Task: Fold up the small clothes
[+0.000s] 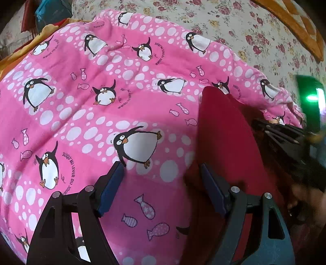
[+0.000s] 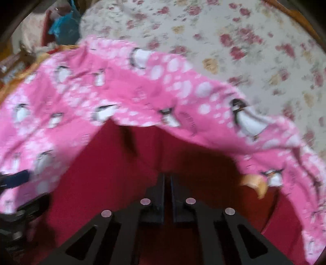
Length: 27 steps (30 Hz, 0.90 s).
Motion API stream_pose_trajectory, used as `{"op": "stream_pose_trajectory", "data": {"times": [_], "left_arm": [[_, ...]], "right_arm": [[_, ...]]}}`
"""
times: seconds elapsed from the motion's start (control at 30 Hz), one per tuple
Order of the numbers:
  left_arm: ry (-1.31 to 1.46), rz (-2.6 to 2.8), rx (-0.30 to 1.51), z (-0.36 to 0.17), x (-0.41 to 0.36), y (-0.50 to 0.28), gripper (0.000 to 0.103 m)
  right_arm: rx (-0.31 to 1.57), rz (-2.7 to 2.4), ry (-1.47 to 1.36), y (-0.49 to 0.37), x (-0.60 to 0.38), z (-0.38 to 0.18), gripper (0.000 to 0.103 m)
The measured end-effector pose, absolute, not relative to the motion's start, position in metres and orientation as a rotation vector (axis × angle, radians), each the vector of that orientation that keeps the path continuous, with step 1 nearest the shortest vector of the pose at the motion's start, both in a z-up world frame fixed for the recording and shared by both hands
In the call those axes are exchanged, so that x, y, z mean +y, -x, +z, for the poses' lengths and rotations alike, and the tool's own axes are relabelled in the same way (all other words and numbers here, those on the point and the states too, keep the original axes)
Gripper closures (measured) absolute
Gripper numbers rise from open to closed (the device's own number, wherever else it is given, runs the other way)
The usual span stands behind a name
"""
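Observation:
A pink garment with penguins and white dots (image 1: 122, 97) lies spread on the flowered bedsheet (image 1: 234, 22). Its plain red inner side (image 1: 224, 130) shows where the right part is turned up. My left gripper (image 1: 163, 169) is open and empty, its blue pads just above the pink cloth, the right pad at the red fold's edge. In the right wrist view, which is blurred, my right gripper (image 2: 167, 177) is shut on the red inner side (image 2: 114, 163) and lifts it, with the pink outer side (image 2: 142, 91) draped beyond. The right gripper (image 1: 285, 134) also shows at the left wrist view's right edge.
An orange blanket (image 1: 295, 24) lies at the far right of the bed. Blue and red cloth items (image 1: 51, 12) are piled at the far left. An orange cloth (image 1: 12, 61) lies under the garment's left edge. A green-lit device (image 1: 311, 97) sits at right.

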<state>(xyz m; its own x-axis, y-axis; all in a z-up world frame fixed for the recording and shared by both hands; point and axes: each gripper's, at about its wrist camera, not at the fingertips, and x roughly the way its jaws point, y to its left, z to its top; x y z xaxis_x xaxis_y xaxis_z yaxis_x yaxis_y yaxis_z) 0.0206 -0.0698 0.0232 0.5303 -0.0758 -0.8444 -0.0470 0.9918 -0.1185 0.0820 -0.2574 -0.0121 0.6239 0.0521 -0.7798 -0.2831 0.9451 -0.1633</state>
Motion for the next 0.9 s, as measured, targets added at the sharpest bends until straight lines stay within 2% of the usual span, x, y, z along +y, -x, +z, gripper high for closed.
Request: {"op": "stream_pose_trajectory", "data": {"times": [0.07,0.2,0.23,0.3,0.33,0.37,0.4,0.47,0.5,0.53,0.57,0.6,0.9], "left_arm": [[0.128,-0.017,1.01,0.022,-0.07,-0.021,0.024],[0.129,-0.013,1.011,0.022,-0.071,-0.021,0.024],[0.127,-0.009,1.009,0.022,-0.071,-0.02,0.024],[0.124,-0.005,1.005,0.022,-0.072,-0.02,0.024],[0.125,-0.006,1.003,0.022,-0.072,-0.019,0.024],[0.127,-0.008,1.002,0.022,-0.07,-0.019,0.024],[0.128,-0.009,1.002,0.022,-0.07,-0.019,0.024],[0.131,-0.008,1.004,0.022,-0.069,-0.019,0.024],[0.129,-0.008,1.004,0.022,-0.069,-0.019,0.024],[0.128,-0.009,1.004,0.022,-0.069,-0.019,0.024],[0.128,-0.009,1.004,0.022,-0.069,-0.019,0.024],[0.128,-0.009,1.004,0.022,-0.068,-0.02,0.024],[0.115,0.0,1.004,0.023,-0.071,-0.021,0.024]], "right_arm": [[0.911,0.095,0.278,-0.093,-0.263,-0.02,0.103],[0.924,0.218,-0.023,-0.083,-0.294,-0.005,0.102],[0.916,0.248,-0.056,-0.077,-0.297,0.0,0.1],[0.894,0.305,-0.056,-0.067,-0.295,0.007,0.069],[0.888,0.309,-0.038,-0.065,-0.292,0.007,0.035],[0.885,0.304,-0.02,-0.065,-0.287,0.004,0.03],[0.898,0.31,-0.001,-0.068,-0.283,0.0,0.03],[0.96,0.355,0.036,-0.074,-0.272,-0.011,0.061],[0.963,0.358,0.057,-0.074,-0.269,-0.015,0.061],[0.946,0.346,0.085,-0.072,-0.266,-0.016,0.072],[0.938,0.342,0.118,-0.072,-0.263,-0.015,0.095],[0.921,0.326,0.152,-0.07,-0.261,-0.011,0.099],[0.874,0.231,0.162,-0.07,-0.266,-0.005,0.099]]}}
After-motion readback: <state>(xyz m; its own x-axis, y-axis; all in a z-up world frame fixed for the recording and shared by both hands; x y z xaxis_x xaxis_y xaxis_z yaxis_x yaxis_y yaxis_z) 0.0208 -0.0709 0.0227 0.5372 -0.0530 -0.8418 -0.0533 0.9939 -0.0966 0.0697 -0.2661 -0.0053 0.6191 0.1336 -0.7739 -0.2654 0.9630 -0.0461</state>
